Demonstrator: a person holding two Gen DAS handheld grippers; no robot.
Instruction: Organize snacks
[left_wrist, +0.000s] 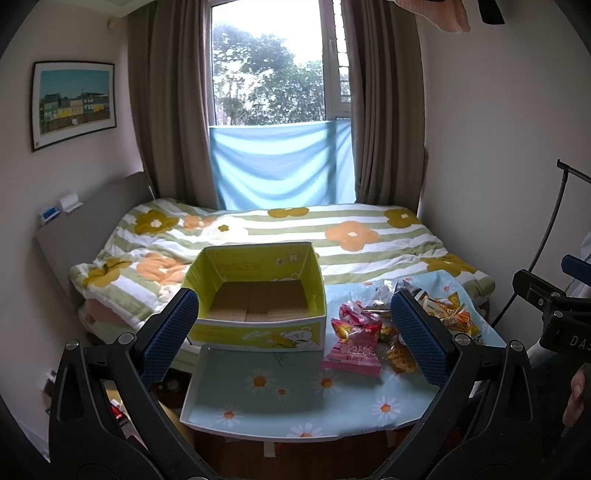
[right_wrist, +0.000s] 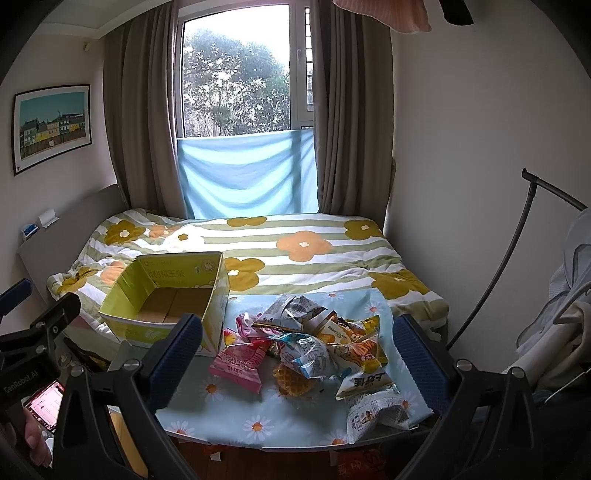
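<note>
Crinkly foil snack packets (right_wrist: 314, 354) heaped on desk (right_wrist: 258, 424) beside yellow box (right_wrist: 162, 295), light and slippery probably. Best pinched by sealed edge. Both jaws spread wide, holding nothing.

The box (left_wrist: 258, 325) is yellow-green outside and in, with a white band, a bear print and a plain brown cardboard floor. The table (left_wrist: 258, 398) wears a pale blue cloth scattered with white, orange-centred daisies. At 3 o'clock of the box, a pink-and-red snack packet (left_wrist: 352, 354) lies beside yellow and orange ones (right_wrist: 364, 354). The bed quilt (left_wrist: 295, 229) shows green and white stripes with mustard and orange flowers. Both tongs carry dark blue textured pads (left_wrist: 166, 339) on black frames.
</note>
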